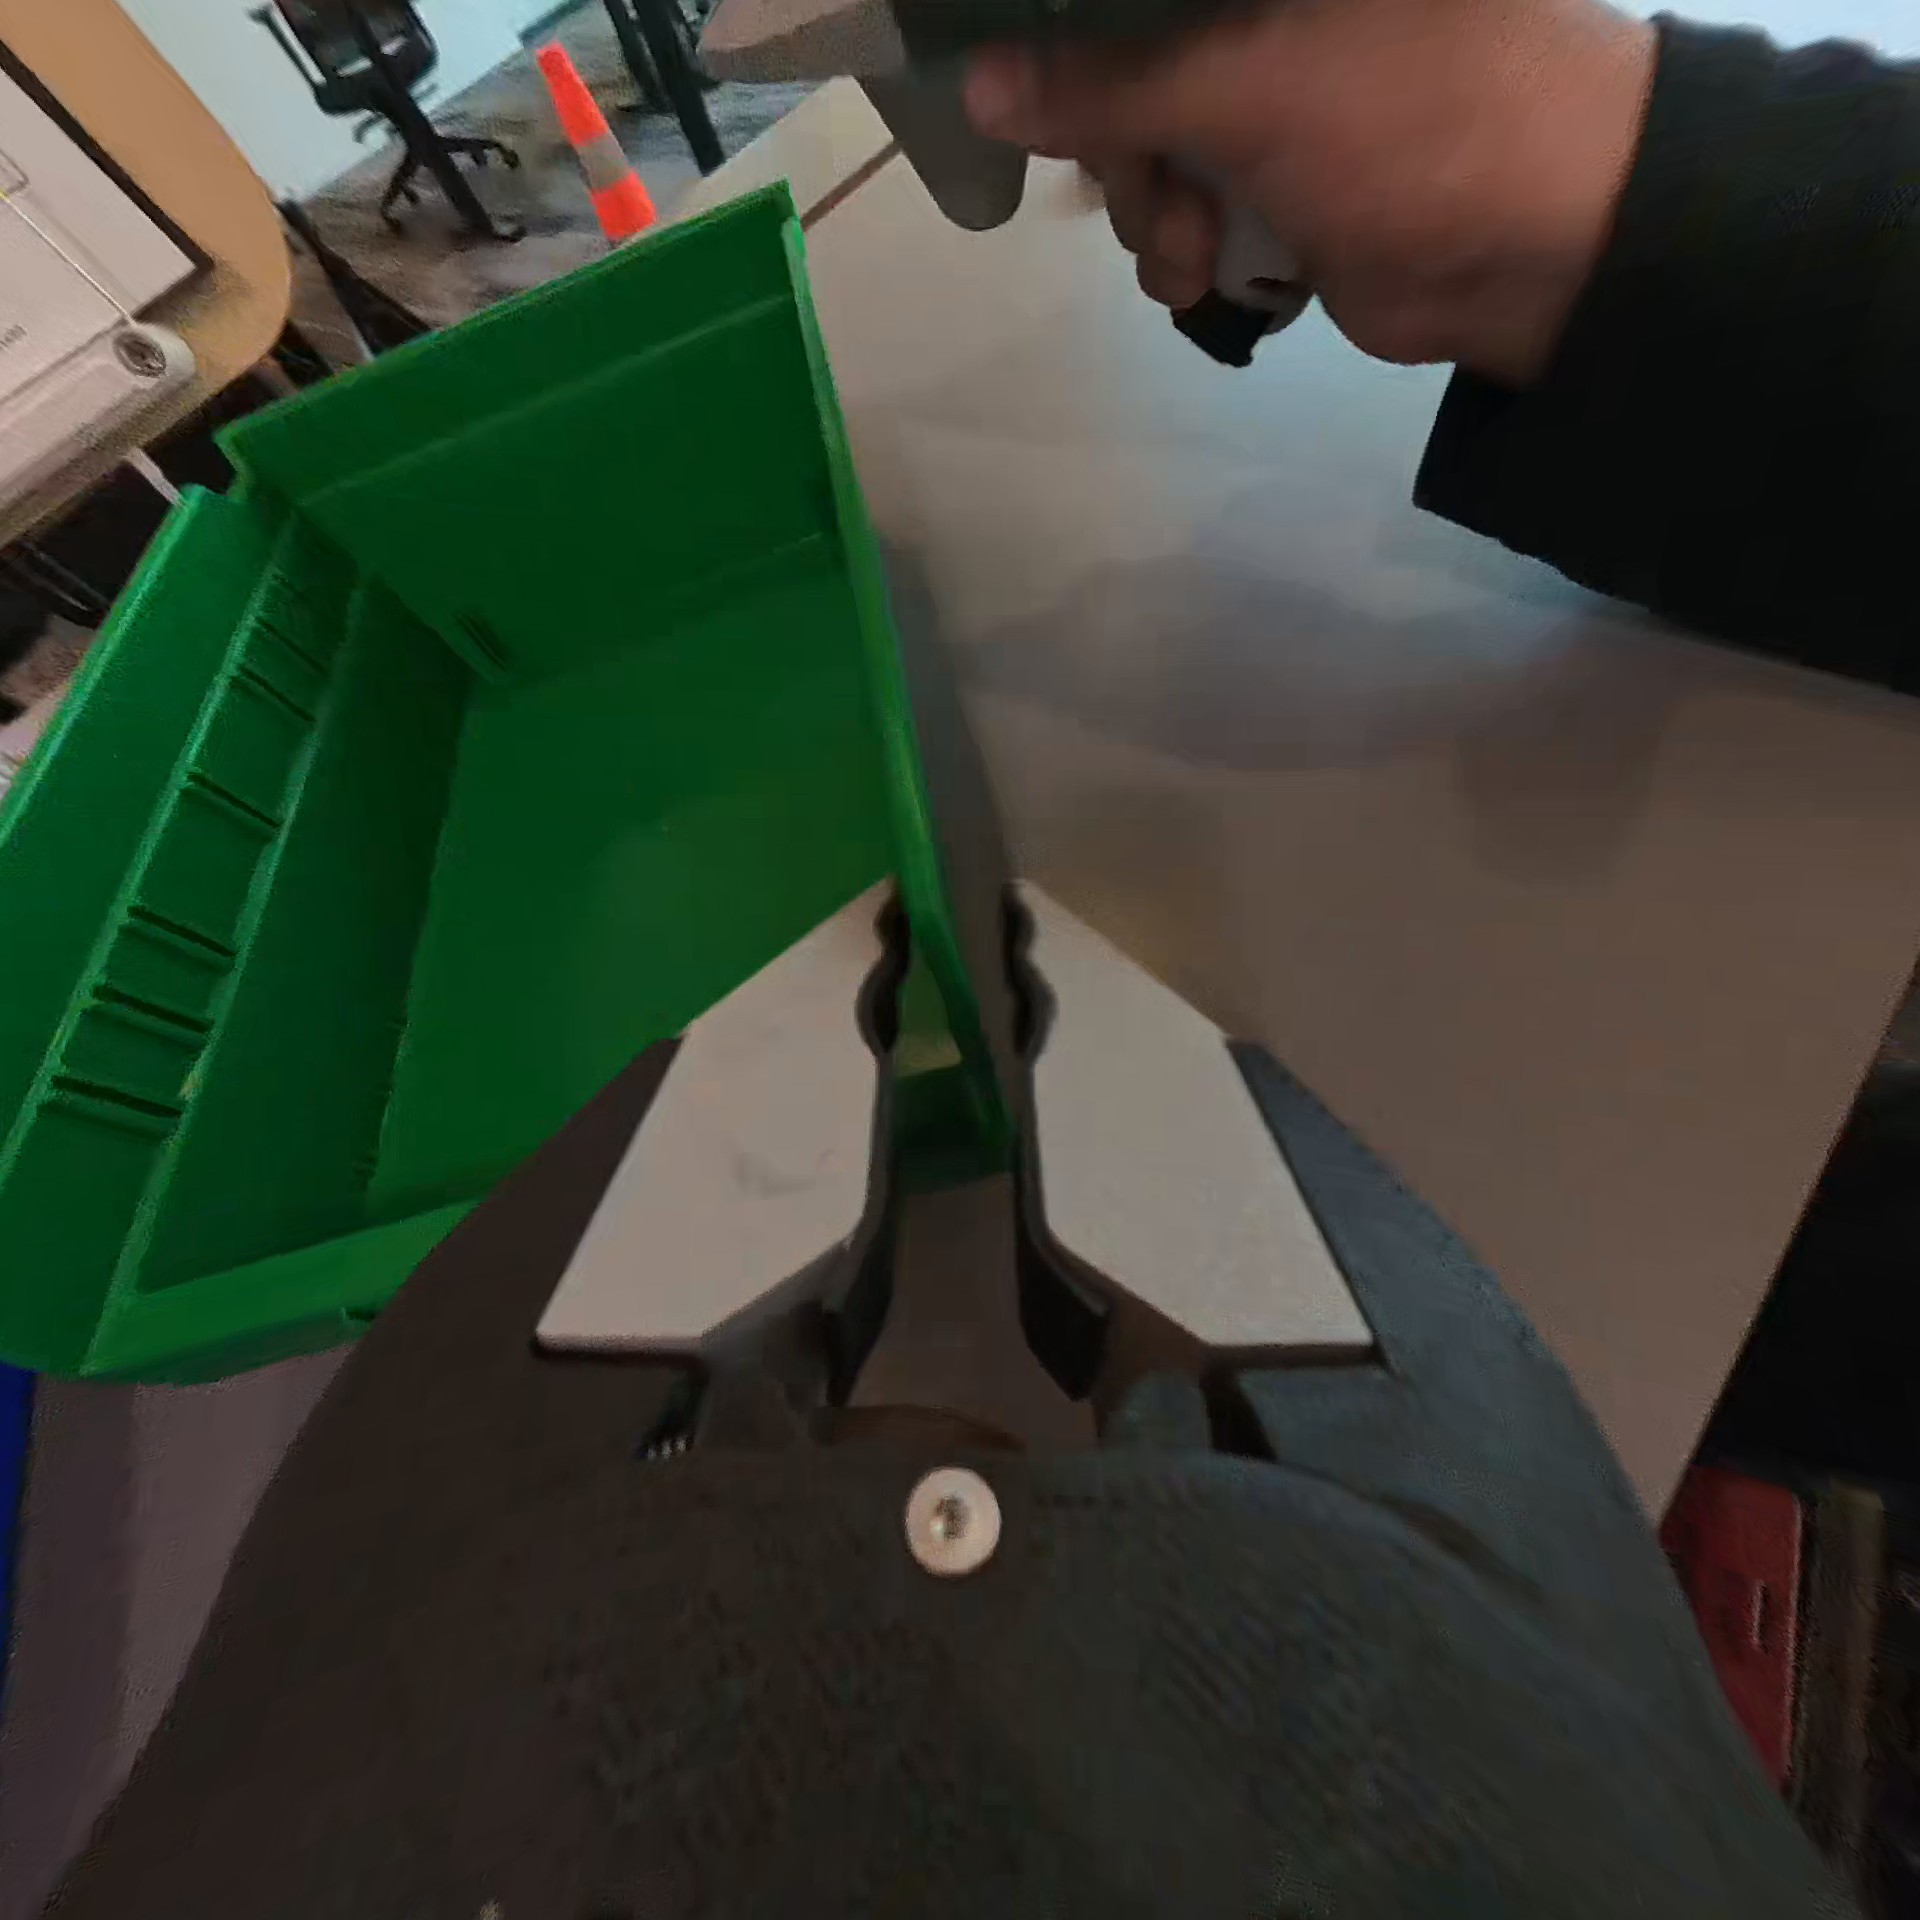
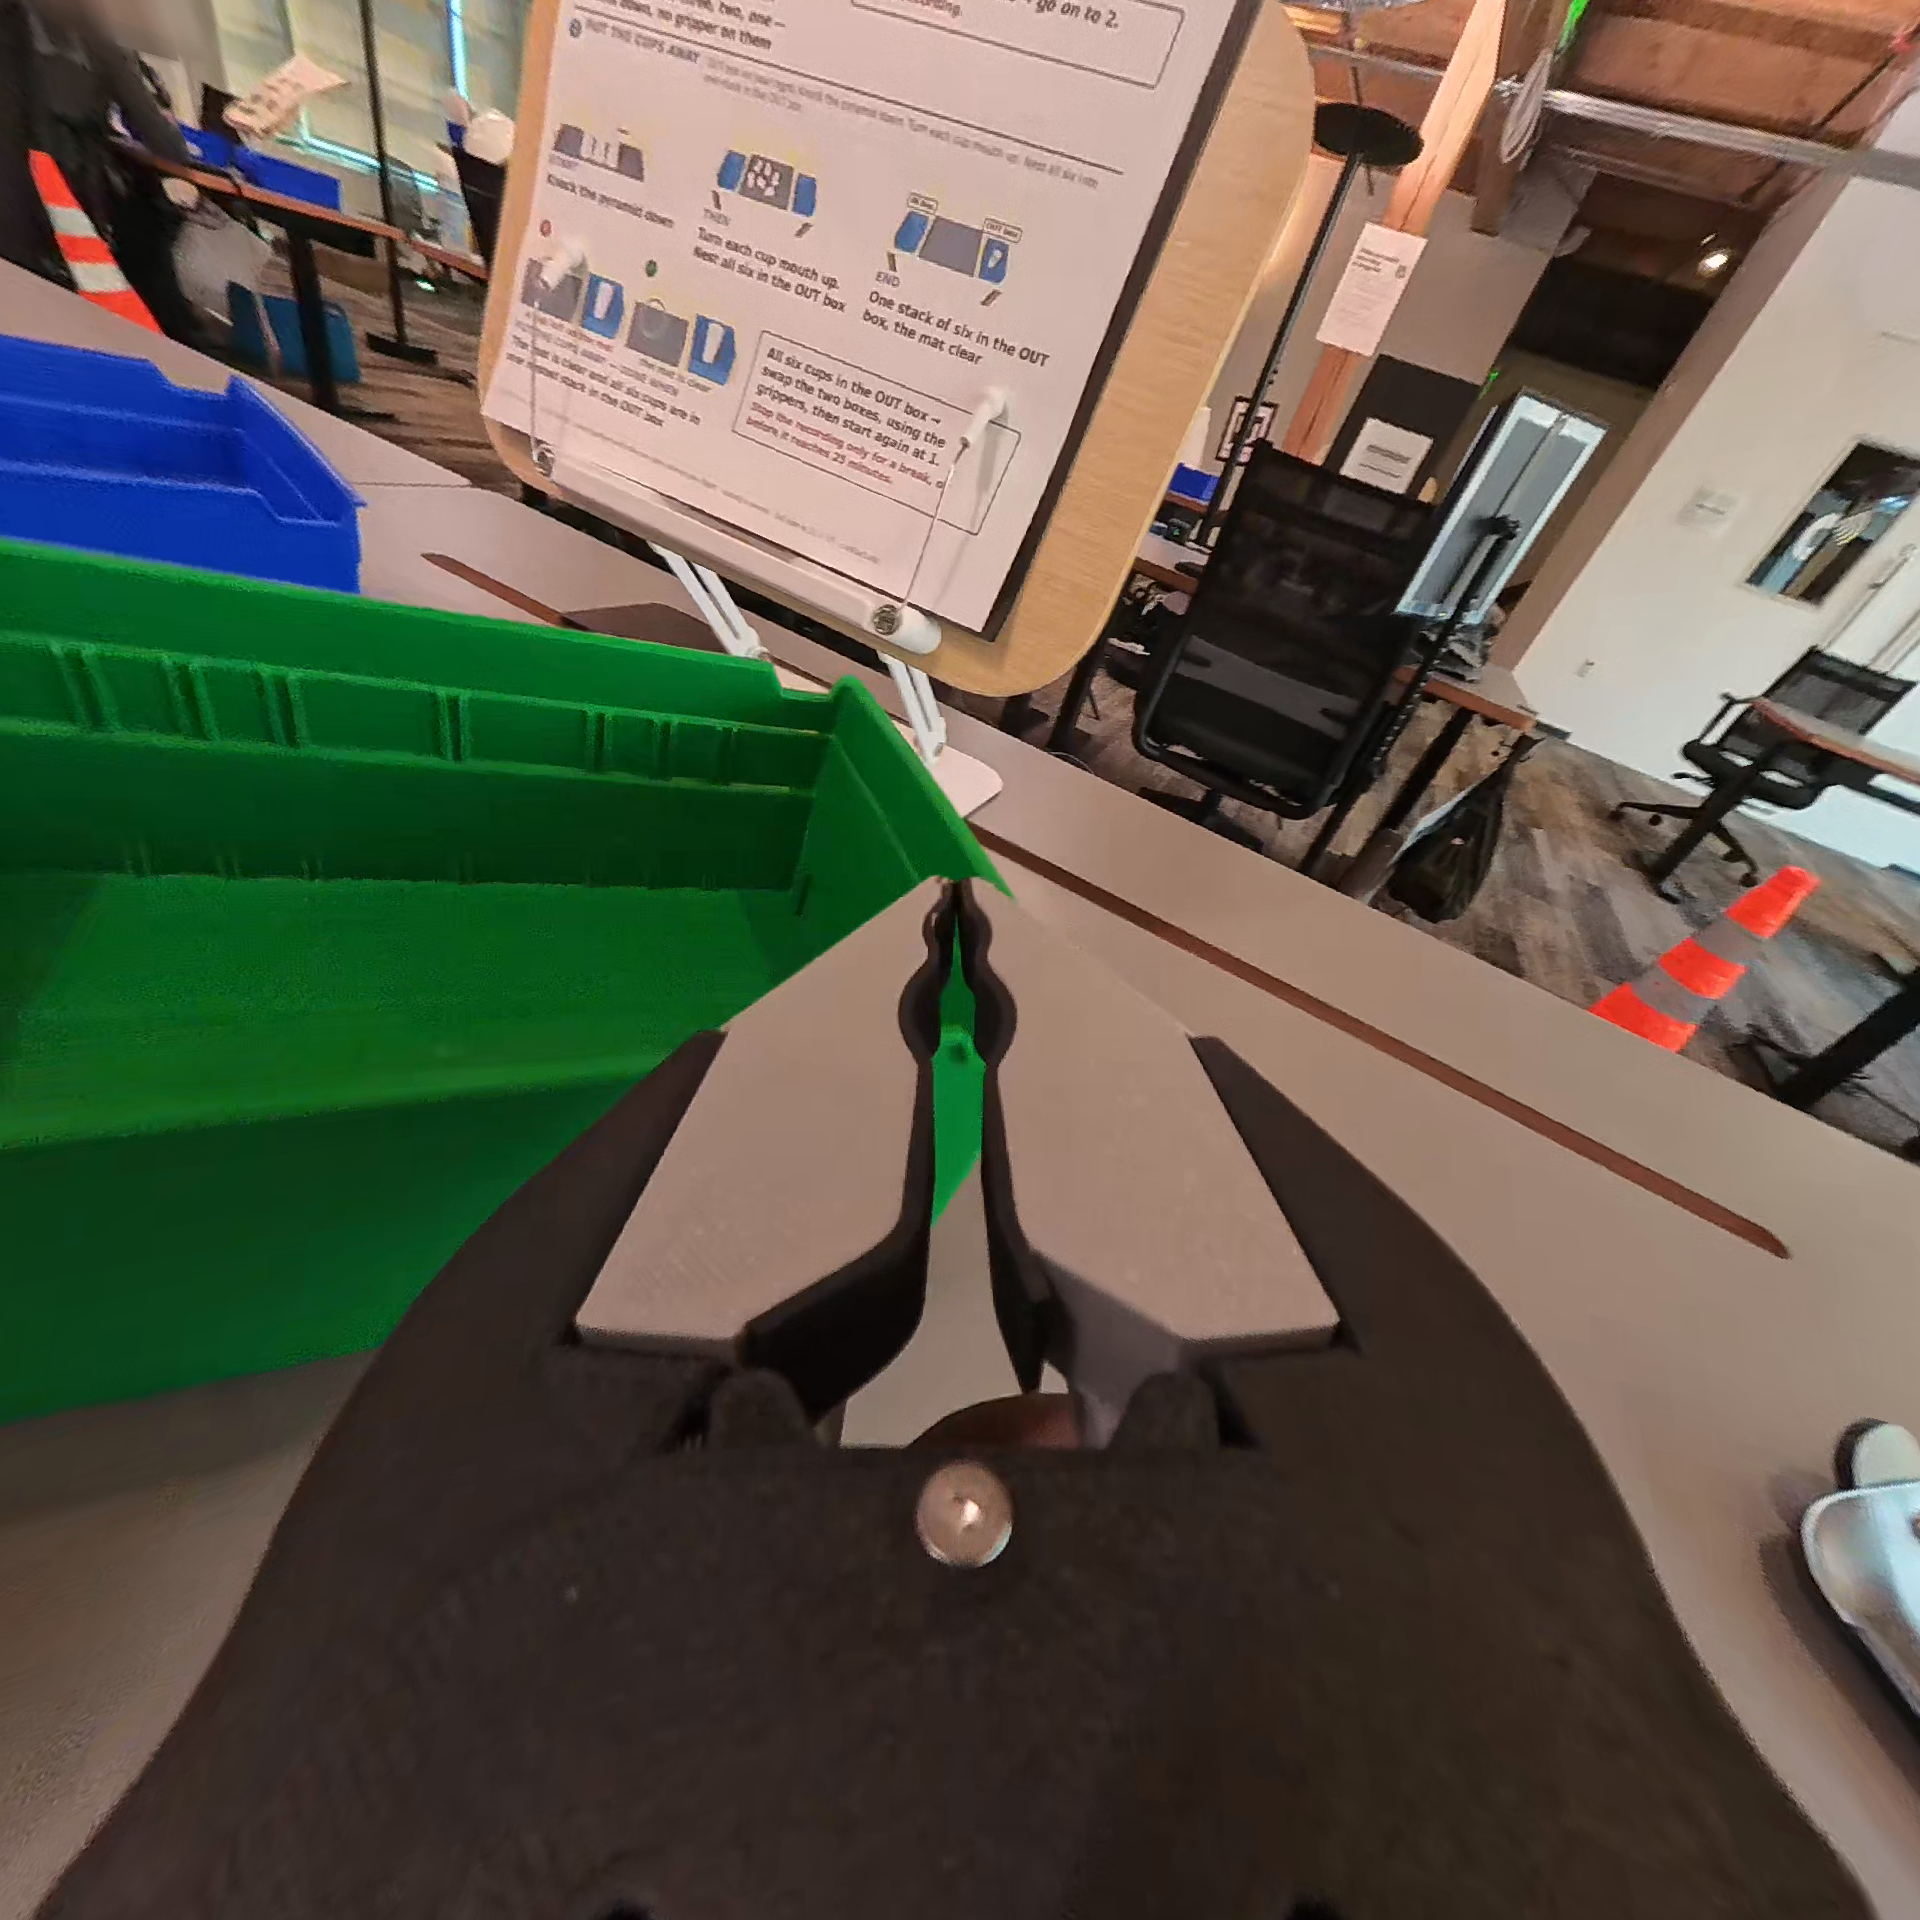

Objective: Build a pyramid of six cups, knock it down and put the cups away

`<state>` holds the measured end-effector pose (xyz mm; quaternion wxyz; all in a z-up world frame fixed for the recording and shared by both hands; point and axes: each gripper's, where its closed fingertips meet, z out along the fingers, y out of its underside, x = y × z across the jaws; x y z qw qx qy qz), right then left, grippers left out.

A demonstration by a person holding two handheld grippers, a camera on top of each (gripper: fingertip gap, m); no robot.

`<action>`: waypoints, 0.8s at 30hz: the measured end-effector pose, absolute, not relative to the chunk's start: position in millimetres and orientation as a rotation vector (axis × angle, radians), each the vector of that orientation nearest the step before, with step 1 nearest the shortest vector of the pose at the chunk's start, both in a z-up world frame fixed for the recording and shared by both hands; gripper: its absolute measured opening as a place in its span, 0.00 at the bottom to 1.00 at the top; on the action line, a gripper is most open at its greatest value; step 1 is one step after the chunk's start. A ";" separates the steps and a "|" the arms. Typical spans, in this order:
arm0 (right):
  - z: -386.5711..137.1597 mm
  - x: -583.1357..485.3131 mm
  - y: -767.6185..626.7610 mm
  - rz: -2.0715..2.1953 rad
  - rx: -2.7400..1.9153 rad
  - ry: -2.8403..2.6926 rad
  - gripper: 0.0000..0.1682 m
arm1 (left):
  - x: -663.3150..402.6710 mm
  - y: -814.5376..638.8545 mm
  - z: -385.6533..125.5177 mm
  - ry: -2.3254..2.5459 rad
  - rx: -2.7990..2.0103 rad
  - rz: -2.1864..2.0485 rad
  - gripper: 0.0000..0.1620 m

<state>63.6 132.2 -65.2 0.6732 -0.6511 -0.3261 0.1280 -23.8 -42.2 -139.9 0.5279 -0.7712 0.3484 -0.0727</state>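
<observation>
Cups are nowhere to be seen in either view; what both hand-held grippers have hold of is the green bin [image 1: 623,790], and its inside looks bare. The left hand-held gripper [image 1: 951,966] is pinched onto one side wall, the thin green edge running up between its fingers, with the bin's hollow lying off to its left. The right hand-held gripper [image 2: 956,935] is squeezed nearly flat on a corner of the rim, the rest of the bin spreading away to its left. With 2 grips on opposite sides the bin rides tilted, seemingly lifted off the grey worktop [image 1: 1299,727] so it can be carried without swinging. Beyond the right hand-held gripper and to its left sits a blue bin [image 2: 166,468], and straight ahead stands an instruction sheet [image 2: 821,281] on a stand. My guess is the 2 boxes are being swapped over. The person's hand [image 1: 1382,177] shows ahead of the left hand-held gripper.
</observation>
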 end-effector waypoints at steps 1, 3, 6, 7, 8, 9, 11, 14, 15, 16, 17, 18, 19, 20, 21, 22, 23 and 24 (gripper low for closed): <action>-63.4 63.3 130.9 0.269 -1.451 -0.740 0.00 | -18.3 -44.4 -143.9 0.860 -1.845 -0.161 0.14; -58.7 55.0 122.4 0.273 -1.401 -0.779 0.00 | -10.9 -51.7 -134.4 0.879 -1.793 -0.171 0.20; -55.5 35.5 104.7 0.290 -1.324 -0.853 0.00 | -19.6 -63.7 -98.9 0.839 -1.735 -0.243 0.21; -55.7 30.7 100.4 0.291 -1.311 -0.867 0.00 | -29.7 -66.7 -85.5 0.812 -1.727 -0.260 0.24; -55.5 25.0 94.8 0.304 -1.292 -0.889 0.00 | -43.9 -68.8 -72.9 0.779 -1.724 -0.266 0.27; -54.8 18.4 86.7 0.338 -1.272 -0.917 0.00 | -60.8 -71.1 -62.1 0.747 -1.727 -0.276 0.31; -53.0 5.1 64.9 0.442 -1.261 -0.966 0.00 | -100.0 -75.8 -51.2 0.697 -1.768 -0.293 0.38; -39.1 -18.3 16.0 0.622 -1.276 -1.012 0.01 | -176.0 -71.5 -46.5 0.552 -1.827 -0.174 0.38; -38.5 -28.6 -1.8 0.658 -1.293 -1.052 0.00 | -201.8 -69.1 -45.7 0.487 -1.839 -0.113 0.38; -43.0 -40.2 -19.0 0.669 -1.319 -1.119 0.02 | -223.9 -67.9 -46.7 0.434 -1.856 -0.065 0.39; -49.5 -51.4 -34.7 0.650 -1.341 -1.197 0.08 | -241.2 -67.7 -49.7 0.395 -1.877 -0.039 0.39; -55.4 -61.0 -47.9 0.607 -1.346 -1.264 0.13 | -254.4 -68.0 -54.2 0.367 -1.900 -0.027 0.39; -60.8 -68.6 -58.0 0.550 -1.337 -1.321 0.13 | -265.4 -68.1 -60.5 0.346 -1.926 -0.015 0.39; -66.6 -74.0 -64.7 0.489 -1.327 -1.370 0.13 | -275.6 -68.0 -68.9 0.333 -1.960 0.006 0.39; -73.3 -76.7 -67.7 0.426 -1.323 -1.415 0.11 | -285.3 -67.5 -78.9 0.324 -2.000 0.035 0.39; -80.4 -76.5 -66.8 0.363 -1.327 -1.450 0.11 | -294.1 -66.7 -89.2 0.317 -2.040 0.068 0.40; -86.6 -73.8 -62.4 0.310 -1.340 -1.469 0.12 | -301.9 -65.3 -99.0 0.308 -2.075 0.095 0.40; -93.4 -69.2 -56.8 0.277 -1.367 -1.484 0.13 | -308.2 -63.5 -107.7 0.293 -2.105 0.107 0.39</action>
